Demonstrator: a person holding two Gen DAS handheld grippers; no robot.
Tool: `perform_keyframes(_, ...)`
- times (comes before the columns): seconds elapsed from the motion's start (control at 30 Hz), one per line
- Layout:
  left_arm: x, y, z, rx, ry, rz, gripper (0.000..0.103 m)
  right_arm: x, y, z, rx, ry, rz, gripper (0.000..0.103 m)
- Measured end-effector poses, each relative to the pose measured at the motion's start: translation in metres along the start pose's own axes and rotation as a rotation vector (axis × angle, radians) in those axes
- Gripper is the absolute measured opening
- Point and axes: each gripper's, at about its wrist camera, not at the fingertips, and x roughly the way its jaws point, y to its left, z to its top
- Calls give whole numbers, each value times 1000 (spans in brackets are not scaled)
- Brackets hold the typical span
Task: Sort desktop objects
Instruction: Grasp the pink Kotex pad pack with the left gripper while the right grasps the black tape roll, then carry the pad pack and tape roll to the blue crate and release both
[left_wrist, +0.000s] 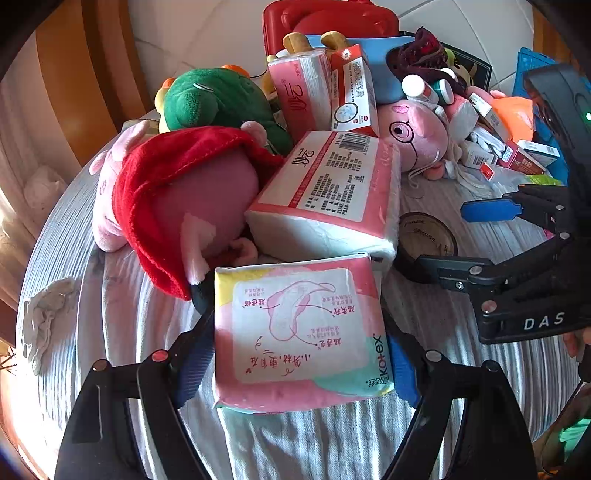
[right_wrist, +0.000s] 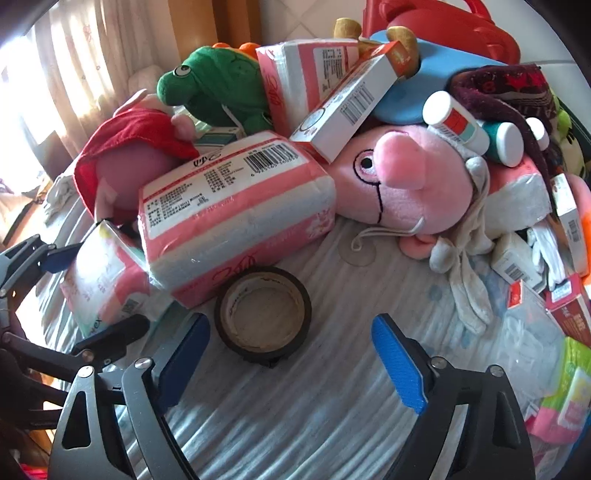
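My left gripper (left_wrist: 299, 354) is shut on a pink and mint Kotex pad pack (left_wrist: 295, 332), which rests on the striped cloth; the pack also shows in the right wrist view (right_wrist: 103, 280). My right gripper (right_wrist: 291, 354) is open and empty, just short of a black tape roll (right_wrist: 263, 314) lying flat on the cloth. In the left wrist view the right gripper (left_wrist: 469, 236) straddles the tape roll (left_wrist: 424, 240). A pink tissue pack (right_wrist: 229, 221) lies behind both, against the pad pack.
A heap fills the back: pink pig plush in red cloth (left_wrist: 177, 206), green frog plush (left_wrist: 221, 103), second pig plush (right_wrist: 417, 184), upright tissue pack (left_wrist: 299, 96), medicine boxes (right_wrist: 347, 107), pill bottles (right_wrist: 458, 122), red case (left_wrist: 328, 22), white gloves (right_wrist: 465, 280).
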Motion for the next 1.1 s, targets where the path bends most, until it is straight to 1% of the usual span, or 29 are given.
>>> perform_keyframes(0.07, 2, 2, 0, -6, 6, -5, 81, 3, 0, 1, 4, -4, 13, 83)
perform_keyframes(0.1, 3, 3, 0, -8, 8, -7, 81, 5, 2, 2, -1, -1, 13, 80)
perform_keyframes(0.13, 5, 3, 0, -6, 9, -6, 81, 7, 4, 2, -9, 5, 15, 72)
perform_keyframes(0.17, 6, 3, 0, 1, 11, -5, 81, 10, 6, 3, -14, 15, 25, 67)
perform_keyframes(0.23, 8, 2, 0, 21, 9, -10, 81, 12, 11, 4, -19, 14, 20, 57)
perform_keyframes(0.37, 4, 8, -2, 22, -1, -49, 77, 10, 8, 6, 29, 16, 18, 56)
perform_keyframes(0.47, -2, 13, -4, 16, -6, -66, 77, -1, 2, 5, 67, -3, 5, 56)
perform_keyframes(0.63, -30, 13, -2, 63, -56, -82, 76, -27, -3, 5, 106, -42, -14, 56)
perform_keyframes(0.73, -46, 8, 9, 103, -92, -90, 76, -48, -5, 3, 134, -78, -16, 56)
perform_keyframes(0.8, -54, 5, 20, 116, -114, -113, 76, -65, -9, 3, 153, -108, -30, 56)
perform_keyframes(0.9, -72, -4, 39, 158, -167, -142, 76, -97, -17, 1, 186, -168, -55, 56)
perform_keyframes(1.0, -87, -23, 62, 216, -225, -180, 76, -133, -23, 4, 217, -235, -109, 56)
perform_keyframes(1.1, -104, -49, 90, 264, -290, -238, 76, -176, -33, 2, 266, -321, -176, 56)
